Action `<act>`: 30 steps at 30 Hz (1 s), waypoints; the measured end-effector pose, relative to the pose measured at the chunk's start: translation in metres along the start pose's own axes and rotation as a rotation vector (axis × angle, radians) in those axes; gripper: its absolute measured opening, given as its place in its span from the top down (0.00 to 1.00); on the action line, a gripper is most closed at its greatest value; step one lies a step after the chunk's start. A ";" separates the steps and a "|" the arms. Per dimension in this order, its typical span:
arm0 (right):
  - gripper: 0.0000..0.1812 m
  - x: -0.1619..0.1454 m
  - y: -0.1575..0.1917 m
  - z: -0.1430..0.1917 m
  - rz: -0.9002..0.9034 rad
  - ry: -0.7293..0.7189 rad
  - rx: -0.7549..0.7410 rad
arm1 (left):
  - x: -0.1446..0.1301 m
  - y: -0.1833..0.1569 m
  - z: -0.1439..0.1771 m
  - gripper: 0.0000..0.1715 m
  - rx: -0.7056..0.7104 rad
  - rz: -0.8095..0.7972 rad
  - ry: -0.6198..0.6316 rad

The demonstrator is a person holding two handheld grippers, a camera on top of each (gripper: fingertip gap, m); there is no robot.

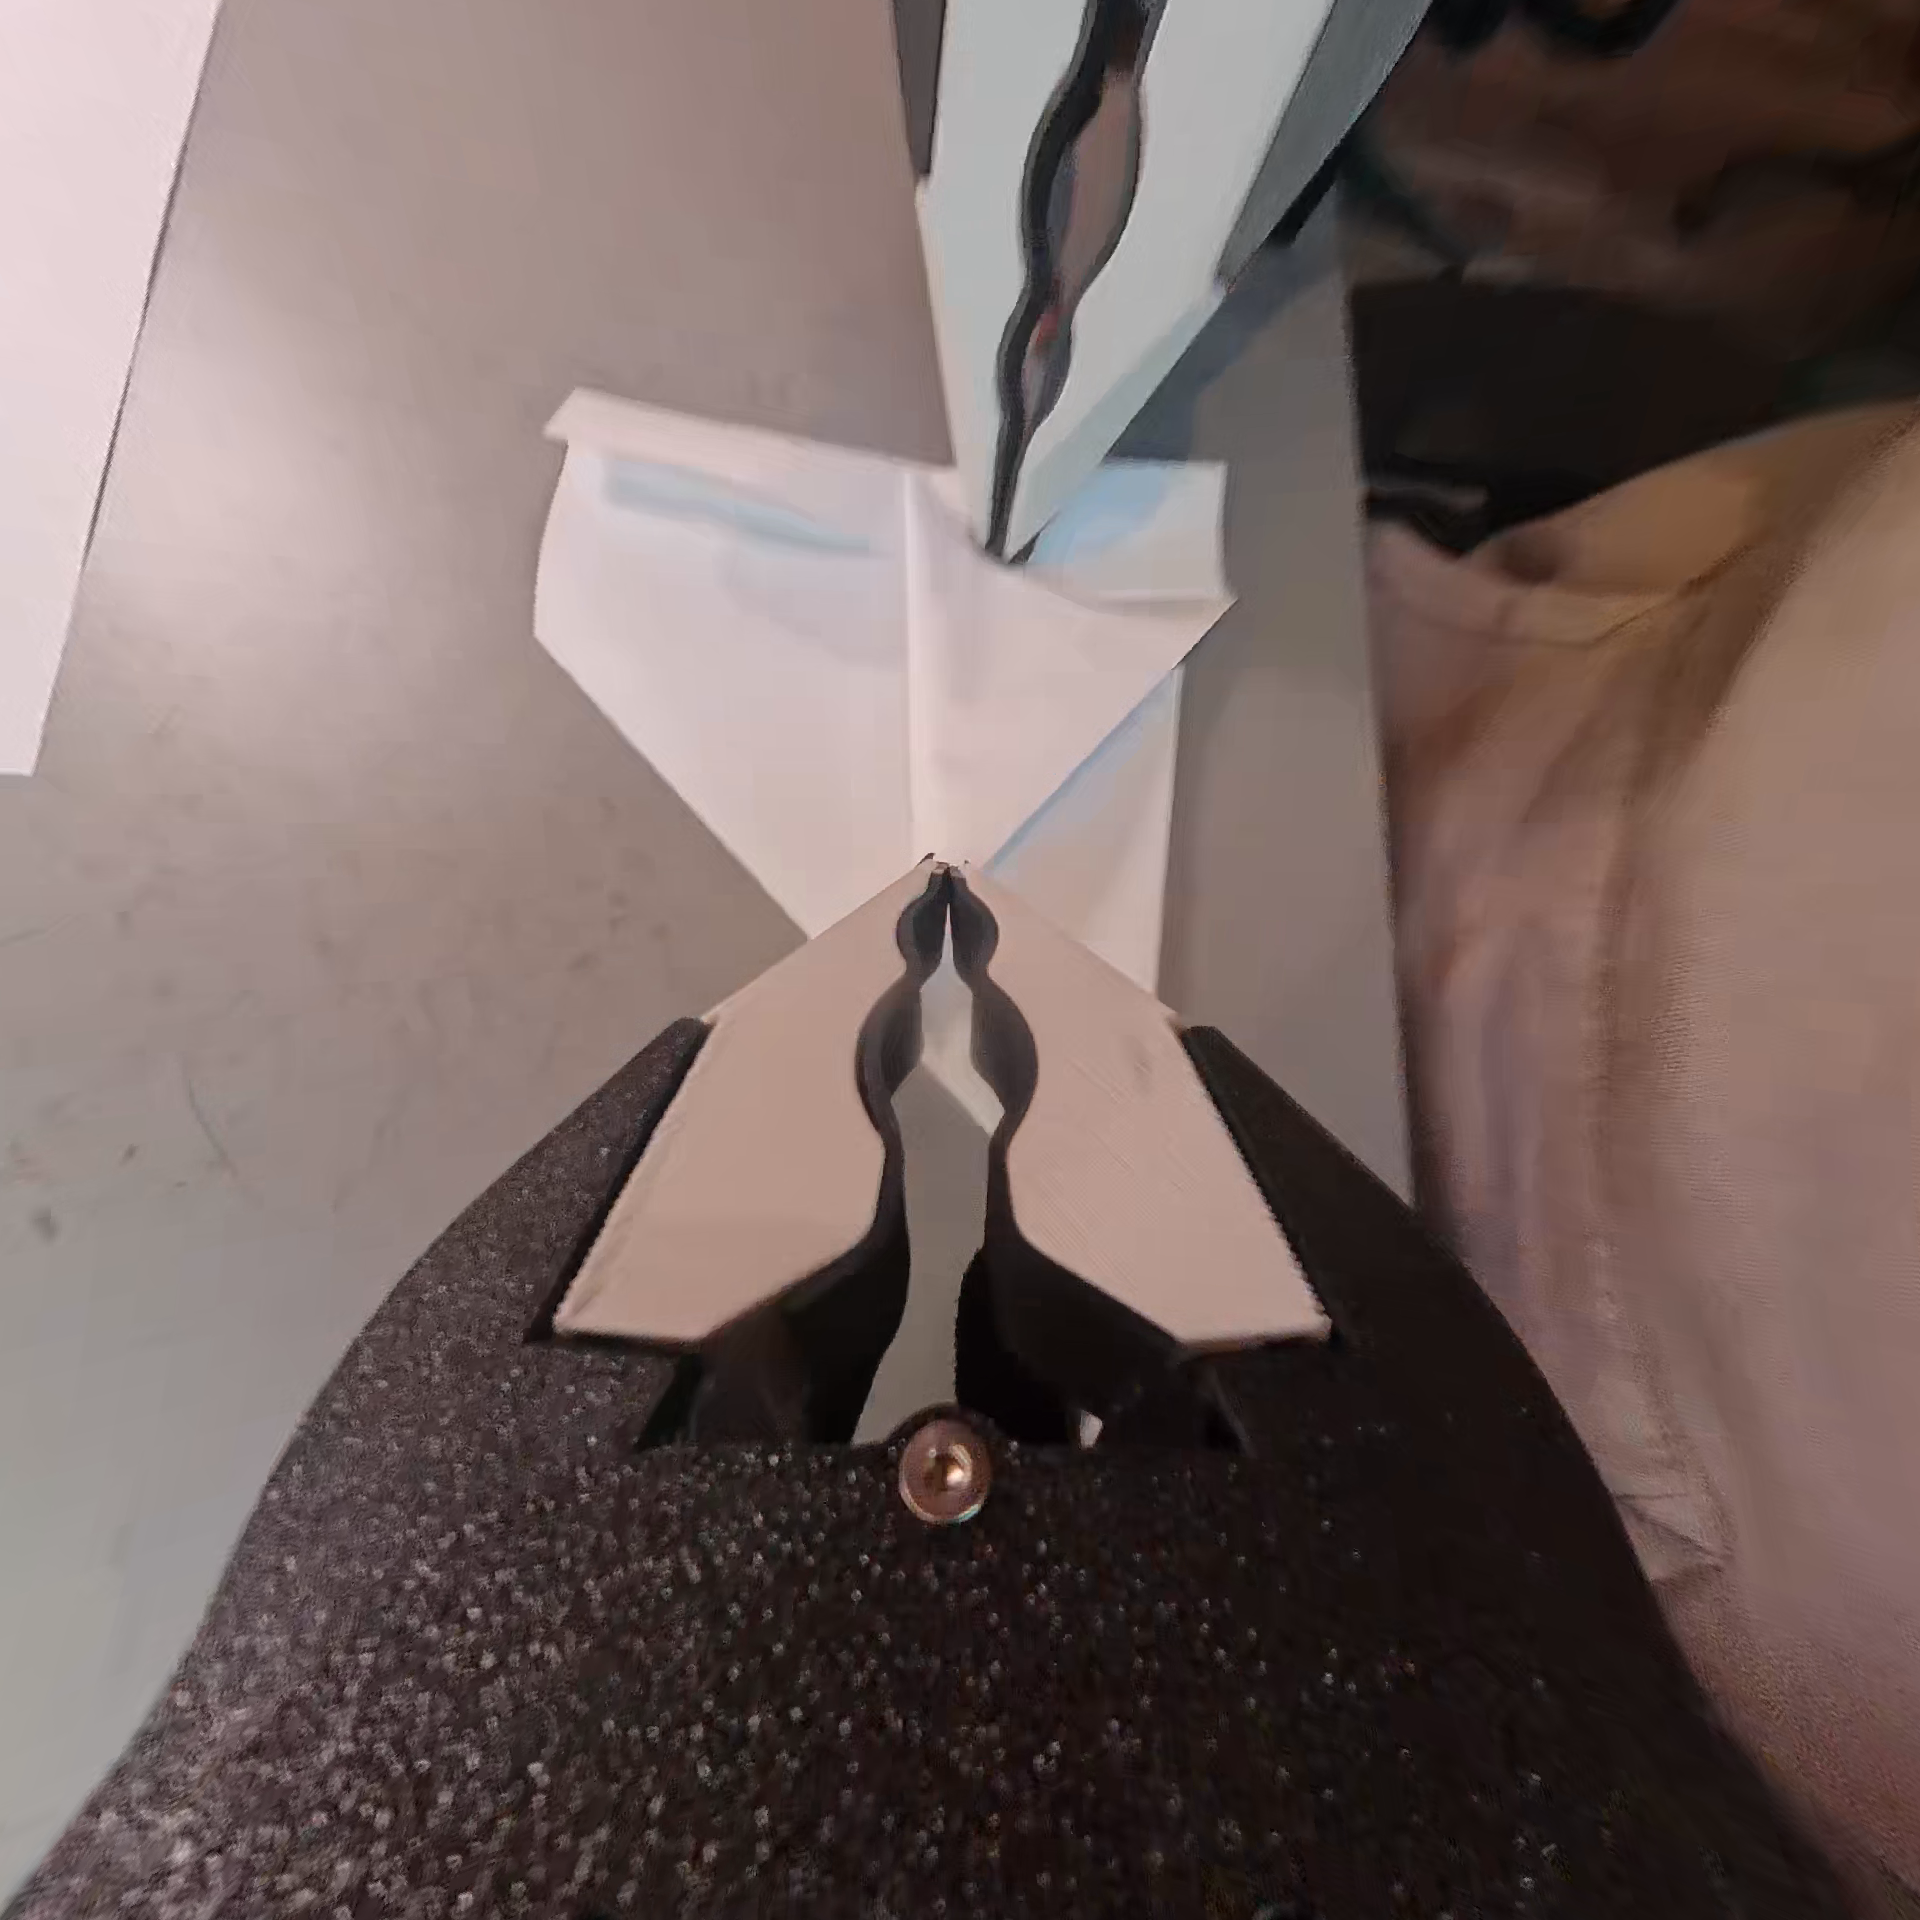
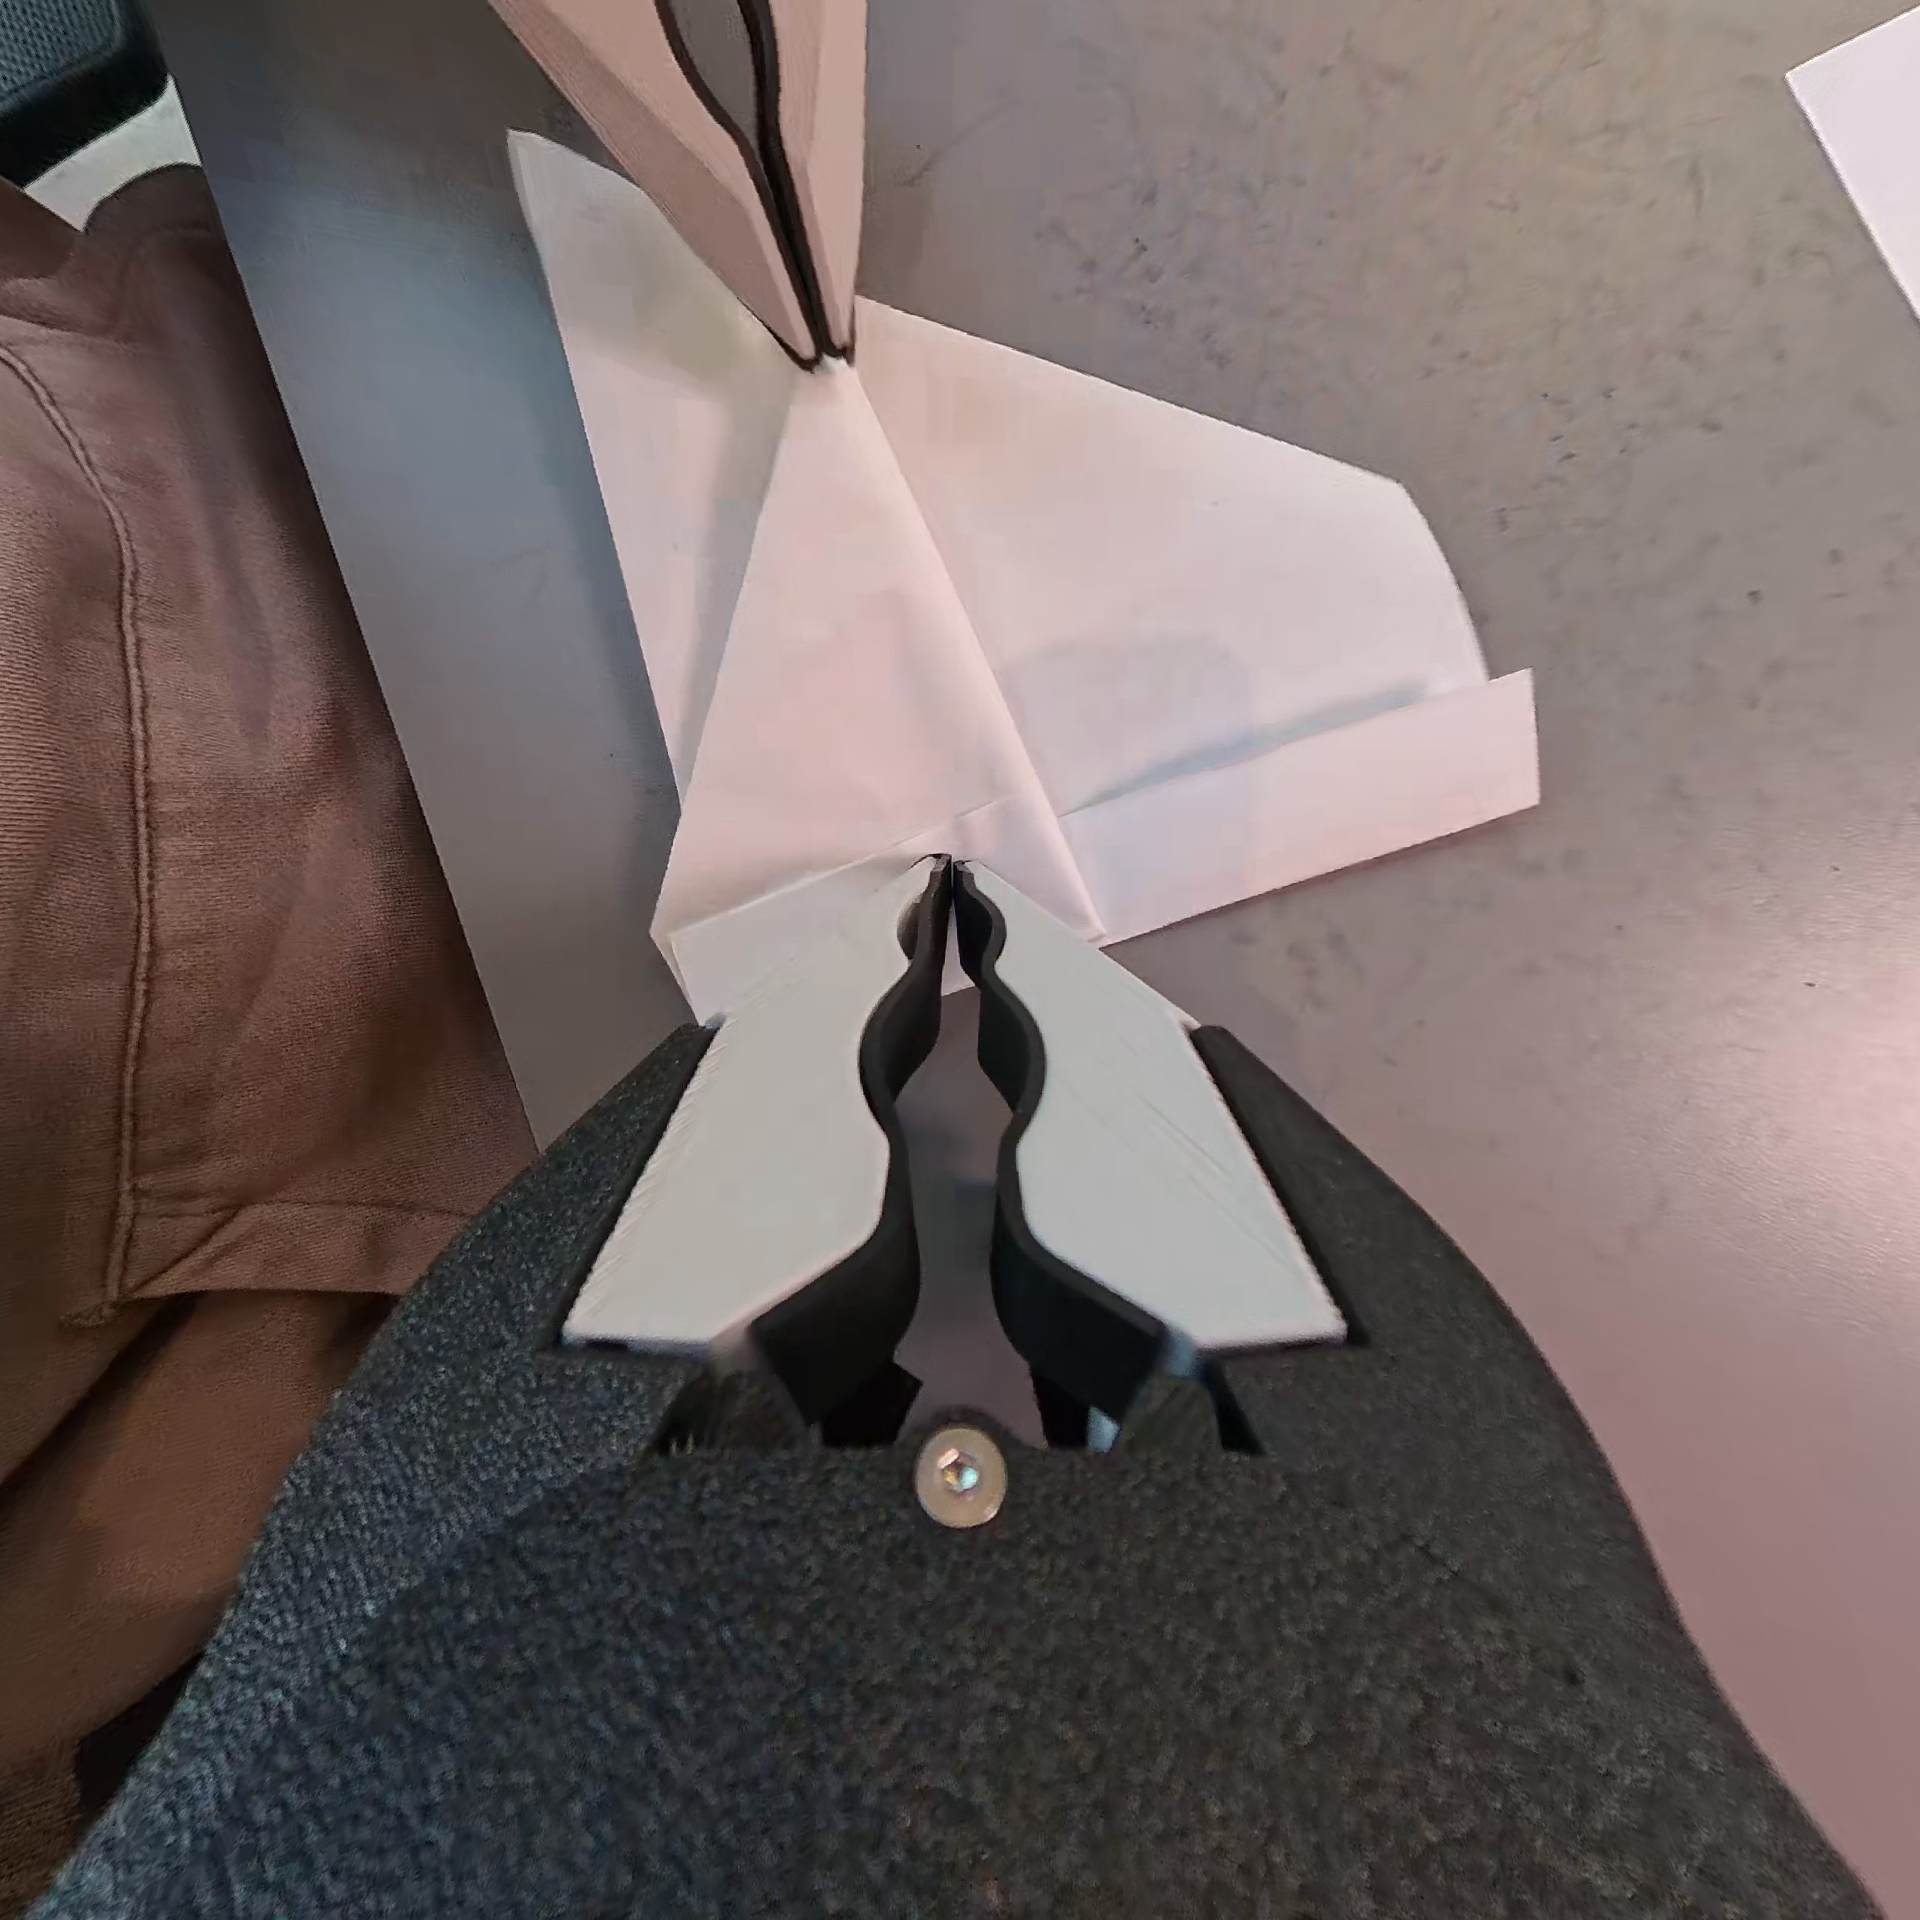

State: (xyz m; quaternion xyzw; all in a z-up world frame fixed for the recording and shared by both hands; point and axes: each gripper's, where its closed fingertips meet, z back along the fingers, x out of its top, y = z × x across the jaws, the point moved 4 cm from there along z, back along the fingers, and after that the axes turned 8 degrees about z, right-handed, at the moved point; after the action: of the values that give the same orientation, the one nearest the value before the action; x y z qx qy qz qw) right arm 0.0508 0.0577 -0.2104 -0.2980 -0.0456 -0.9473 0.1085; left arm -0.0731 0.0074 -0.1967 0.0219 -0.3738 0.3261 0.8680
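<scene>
grey desk (image 2: 1455, 312) carries folded paper (image 2: 1039, 623). left gripper (image 1: 943, 871) fingers pinch its narrow end; right gripper (image 2: 948, 864) fingers pinch the opposite end. center crease runs straight between them.

Lighting: soft, even, indoor; faint pinkish cast. Shadows weak. Blur: motion smear at frame edges, possibly wide-angle stretching. Centres sharp.

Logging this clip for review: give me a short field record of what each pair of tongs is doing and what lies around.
left tongs: shut on the folded paper plane, at its pointed end
right tongs: shut on the plane's centre fold, at its wide end
surface: grey table
other items: white sheet at the table's far side
person: beige shirt close by
</scene>
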 end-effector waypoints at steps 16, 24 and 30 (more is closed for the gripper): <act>1.00 0.000 0.002 0.000 0.031 -0.003 -0.031 | -0.019 0.016 0.001 1.00 -0.209 0.433 0.101; 1.00 0.000 0.002 0.000 0.029 -0.007 -0.041 | 0.000 0.014 0.012 1.00 -0.192 0.417 0.021; 1.00 -0.001 0.003 0.000 0.035 -0.006 -0.049 | -0.014 0.009 -0.006 1.00 -0.049 0.250 0.120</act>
State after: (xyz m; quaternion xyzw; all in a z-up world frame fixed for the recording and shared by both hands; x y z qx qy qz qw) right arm 0.0520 0.0553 -0.2109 -0.3042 -0.0174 -0.9452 0.1173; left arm -0.0822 0.0084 -0.2123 -0.0657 -0.3288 0.4230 0.8418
